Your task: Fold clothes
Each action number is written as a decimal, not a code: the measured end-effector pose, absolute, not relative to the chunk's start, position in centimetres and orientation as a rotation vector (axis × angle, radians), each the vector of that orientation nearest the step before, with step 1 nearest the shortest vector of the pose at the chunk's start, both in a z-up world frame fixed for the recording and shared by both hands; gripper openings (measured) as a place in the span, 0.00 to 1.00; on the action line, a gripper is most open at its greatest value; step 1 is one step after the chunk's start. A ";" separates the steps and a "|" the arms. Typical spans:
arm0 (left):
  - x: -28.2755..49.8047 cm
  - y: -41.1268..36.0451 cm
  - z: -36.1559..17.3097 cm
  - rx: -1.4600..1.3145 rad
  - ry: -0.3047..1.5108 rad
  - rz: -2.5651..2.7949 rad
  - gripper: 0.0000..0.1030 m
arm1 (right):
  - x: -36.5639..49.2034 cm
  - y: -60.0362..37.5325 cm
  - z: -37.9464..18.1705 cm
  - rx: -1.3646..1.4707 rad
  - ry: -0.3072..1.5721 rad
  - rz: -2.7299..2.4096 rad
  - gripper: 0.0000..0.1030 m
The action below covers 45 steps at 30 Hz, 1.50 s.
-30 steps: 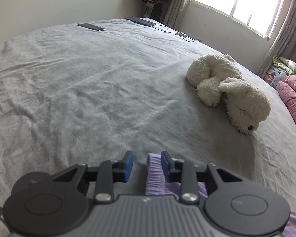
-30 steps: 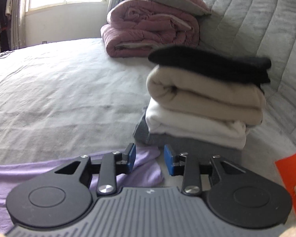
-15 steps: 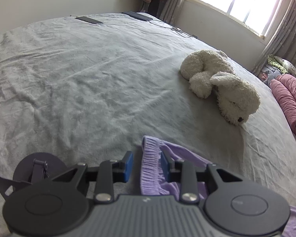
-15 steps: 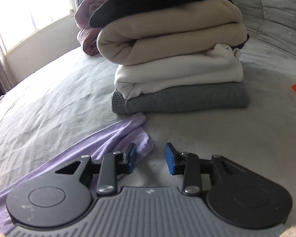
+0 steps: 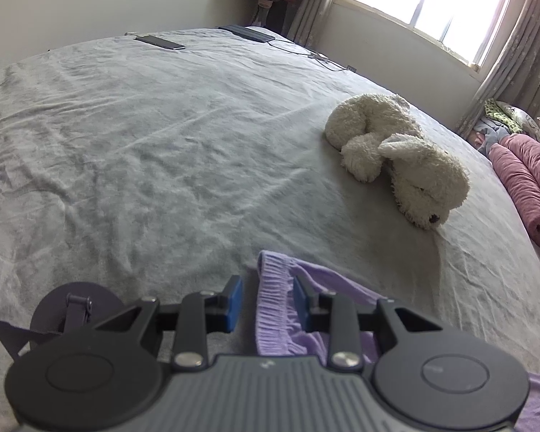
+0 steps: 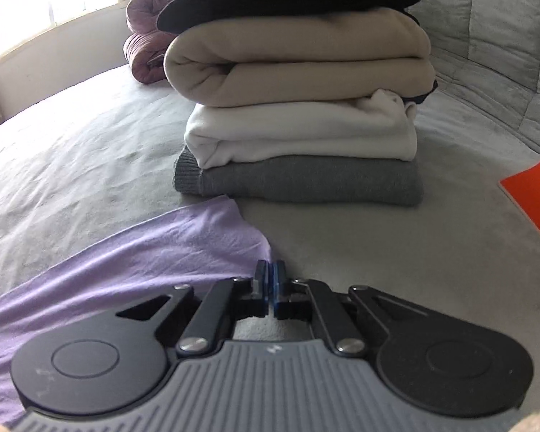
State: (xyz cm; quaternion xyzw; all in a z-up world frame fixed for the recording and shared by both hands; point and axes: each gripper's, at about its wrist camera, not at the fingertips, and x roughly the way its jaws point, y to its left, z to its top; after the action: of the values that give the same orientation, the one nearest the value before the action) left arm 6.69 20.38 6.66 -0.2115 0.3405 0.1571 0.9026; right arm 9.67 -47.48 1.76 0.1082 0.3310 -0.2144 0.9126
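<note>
Lavender garment on the bed: one corner secured, waistband end pending.

My right tool, spread wide half a second ago, is now pressed together on the garment's corner just in front of the stack of folded clothes. My left tool stays apart, its pads straddling the ribbed waistband, which has slid further between them. I judge the left must clamp next before I lift and fold; until then only one end is controlled.

Bright daylight from the blown-out window; soft shadow beside the plush dog. Strong fisheye bending and dark vignette at corners. Slightly soft focus close to the lens.
</note>
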 end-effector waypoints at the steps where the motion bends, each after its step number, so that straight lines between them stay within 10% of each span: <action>1: 6.6 20.5 6.8 -0.438 0.703 0.323 0.30 | 9.6 -47.3 2.2 0.218 0.678 -0.449 0.01; 25: -8.2 20.2 5.2 -0.673 0.820 0.158 0.35 | -2.1 -33.9 9.3 0.142 0.560 -0.112 0.14; 40: -7.4 18.5 2.7 -0.787 0.792 0.137 0.41 | -11.1 -41.9 7.4 0.319 0.531 -0.422 0.35; 43: -7.0 18.3 2.2 -0.798 0.809 0.137 0.32 | -11.5 -43.0 6.6 0.360 0.568 -0.442 0.35; 45: -6.9 18.4 2.1 -0.800 0.814 0.151 0.03 | -11.8 -43.7 6.0 0.388 0.593 -0.455 0.35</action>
State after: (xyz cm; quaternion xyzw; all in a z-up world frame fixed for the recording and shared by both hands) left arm -6.91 18.40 2.07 -0.3782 0.3847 0.0714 0.8390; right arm -11.77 -43.74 6.01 0.1882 0.2878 -0.2208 0.9127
